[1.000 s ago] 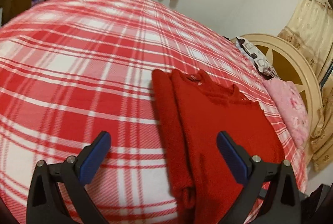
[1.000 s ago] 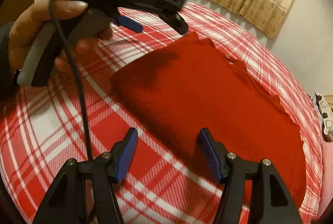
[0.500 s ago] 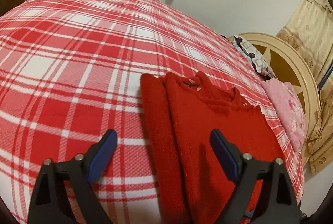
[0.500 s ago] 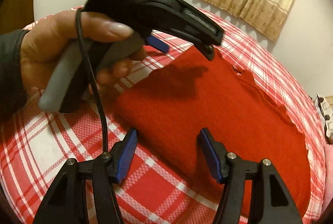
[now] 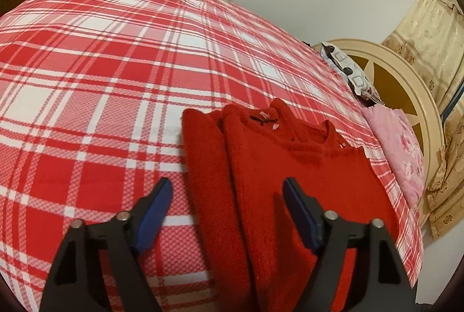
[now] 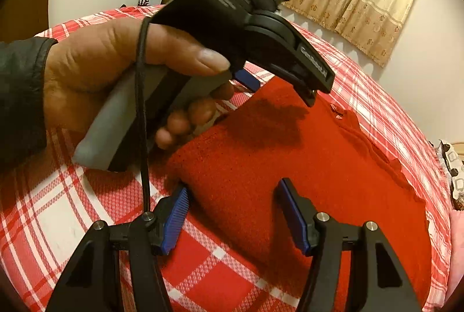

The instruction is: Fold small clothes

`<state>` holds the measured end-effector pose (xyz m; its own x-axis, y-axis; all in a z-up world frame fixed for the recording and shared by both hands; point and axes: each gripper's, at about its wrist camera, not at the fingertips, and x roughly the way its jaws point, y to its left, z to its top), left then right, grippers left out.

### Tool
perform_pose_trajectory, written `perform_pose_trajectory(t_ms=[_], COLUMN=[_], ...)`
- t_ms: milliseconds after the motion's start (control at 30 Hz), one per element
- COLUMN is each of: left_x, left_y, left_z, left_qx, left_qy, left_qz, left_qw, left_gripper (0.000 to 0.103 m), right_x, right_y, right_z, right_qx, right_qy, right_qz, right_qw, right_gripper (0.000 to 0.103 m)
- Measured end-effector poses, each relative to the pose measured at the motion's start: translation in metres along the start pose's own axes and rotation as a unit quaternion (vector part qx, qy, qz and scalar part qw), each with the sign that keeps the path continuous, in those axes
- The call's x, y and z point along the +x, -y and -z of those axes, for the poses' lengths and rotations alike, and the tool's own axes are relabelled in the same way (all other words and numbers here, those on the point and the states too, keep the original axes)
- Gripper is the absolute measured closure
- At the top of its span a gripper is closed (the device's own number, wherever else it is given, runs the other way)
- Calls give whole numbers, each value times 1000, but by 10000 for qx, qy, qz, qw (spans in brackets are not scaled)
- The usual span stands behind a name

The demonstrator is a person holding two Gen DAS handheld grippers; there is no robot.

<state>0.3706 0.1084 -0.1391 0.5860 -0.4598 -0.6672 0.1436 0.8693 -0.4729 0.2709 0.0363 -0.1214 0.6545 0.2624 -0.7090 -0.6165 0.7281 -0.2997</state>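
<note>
**Both claws at the near edge of the red sweater – mind the grab**

The red sweater [image 5: 290, 167] lies on the checked bedspread [image 5: 87, 80], already folded lengthwise, with its collar turned away from you and one long fold on the side of your left hand. Your left claw [image 5: 227, 210] is above the near part of the sweater. Its jaws are closing now, the fold is in the gap between them, but the pads do not press any cloth yet, so it holds nothing. Your right claw [image 6: 232, 210] is released too and stands half open over the near corner of the sweater. Its left pad seems to be just beside the cloth edge; I cannot tell if it touches, the lens bends that part strongly.

What can go wrong from here, as I judge it:

- The left claw may catch only the top layer of the fold. Then the lengthwise fold opens when you lift.
- It may also pinch the bedspread together with the sweater, because the knit lies flat on it.
- The two claws are not at the same place on the edge – if you lift like this, the next fold can come out crooked.
- The black cable [image 6: 142, 109] of the left claw hangs close to the right claw and may get caught.
</note>
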Motion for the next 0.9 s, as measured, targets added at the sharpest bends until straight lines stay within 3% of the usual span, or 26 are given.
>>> perform_pose_trajectory(t_ms=[67, 100, 133, 200, 233, 333, 533, 900], left_x=[3, 4, 5, 5, 5, 4, 2, -11], left_y=[-2, -4, -6, -9, -10, -9, -8, 19], left_z=[-2, -3, -3, -4, -4, -5, -9, -22], left_qx=[-23, -58, -123, -223, -259, -279, -490, -659], left_qy=[-69, -102, -127, -109, -114, -117, -167, -66], left_qz=[88, 173, 251, 327, 382, 426, 437, 725], left_qw=[9999, 9998, 9995, 9992, 9989, 9986, 9977, 9952], left_gripper=[55, 68, 71, 78, 84, 87, 89, 90], right_x=[2, 2, 1, -1, -1, -5, -17, -40], right_y=[1, 2, 1, 0, -1, 1, 11, 43], right_z=[-2, -3, -4, -3, -3, -2, 1, 9], right_qx=[1, 14, 18, -15, -26, 22, 209, 701], right_qy=[23, 57, 68, 85, 87, 107, 255, 535], right_qz=[-45, -77, -146, -200, -228, -312, -458, -544], right_qw=[10000, 10000, 9999, 9998, 9997, 9995, 9984, 9946], right_gripper=[41, 50, 60, 67, 77, 86, 92, 95])
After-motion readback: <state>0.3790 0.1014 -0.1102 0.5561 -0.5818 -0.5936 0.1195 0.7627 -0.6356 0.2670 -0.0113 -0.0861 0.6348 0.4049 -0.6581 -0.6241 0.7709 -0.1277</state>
